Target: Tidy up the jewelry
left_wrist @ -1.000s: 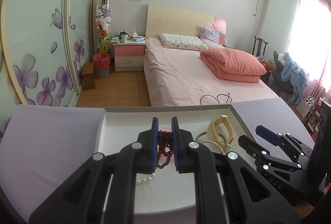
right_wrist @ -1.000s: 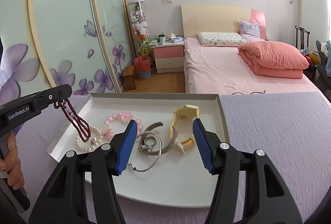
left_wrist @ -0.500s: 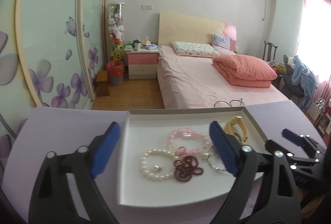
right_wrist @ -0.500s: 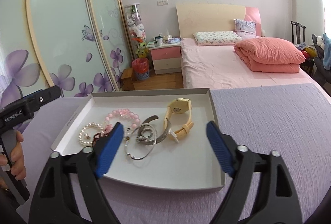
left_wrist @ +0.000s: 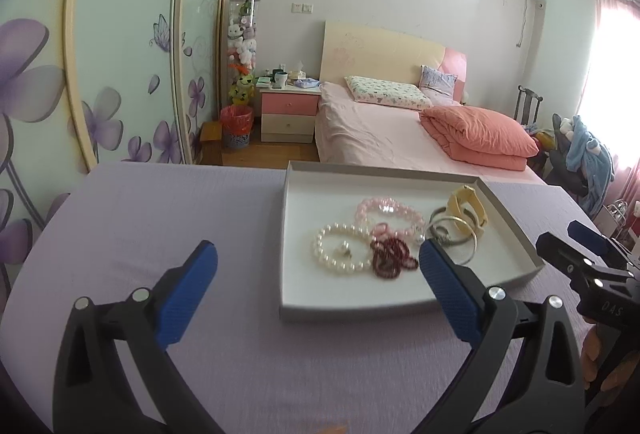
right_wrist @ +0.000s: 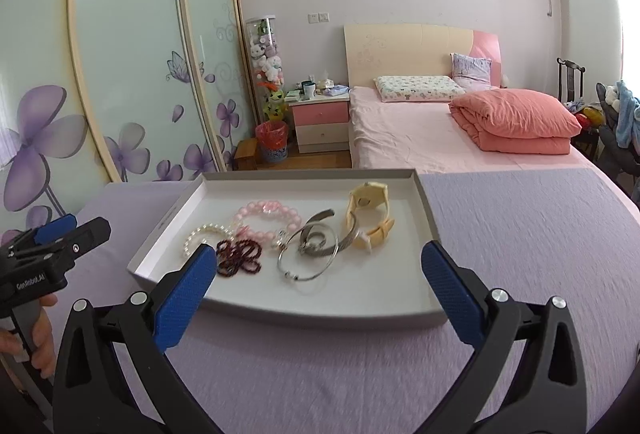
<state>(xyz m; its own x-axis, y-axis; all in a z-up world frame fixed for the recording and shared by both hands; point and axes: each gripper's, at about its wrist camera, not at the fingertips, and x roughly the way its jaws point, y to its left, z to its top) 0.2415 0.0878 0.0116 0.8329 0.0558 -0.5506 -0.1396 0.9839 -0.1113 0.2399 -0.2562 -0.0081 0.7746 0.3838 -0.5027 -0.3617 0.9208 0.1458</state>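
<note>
Lying bunched in a white tray [right_wrist: 428,218] on a lilac-covered table [left_wrist: 168,201]: a dark red bead strand [right_wrist: 239,256], pearl bracelet [left_wrist: 340,248], pink beads [right_wrist: 267,220], silver bangles [right_wrist: 310,252] and a yellow watch [right_wrist: 366,215]. Beyond the tray stands a pink bed [right_wrist: 440,137]. Both the left gripper [left_wrist: 318,284] and right gripper [right_wrist: 320,286] hover short of the tray, jaws opening wide, nothing between them.
</note>
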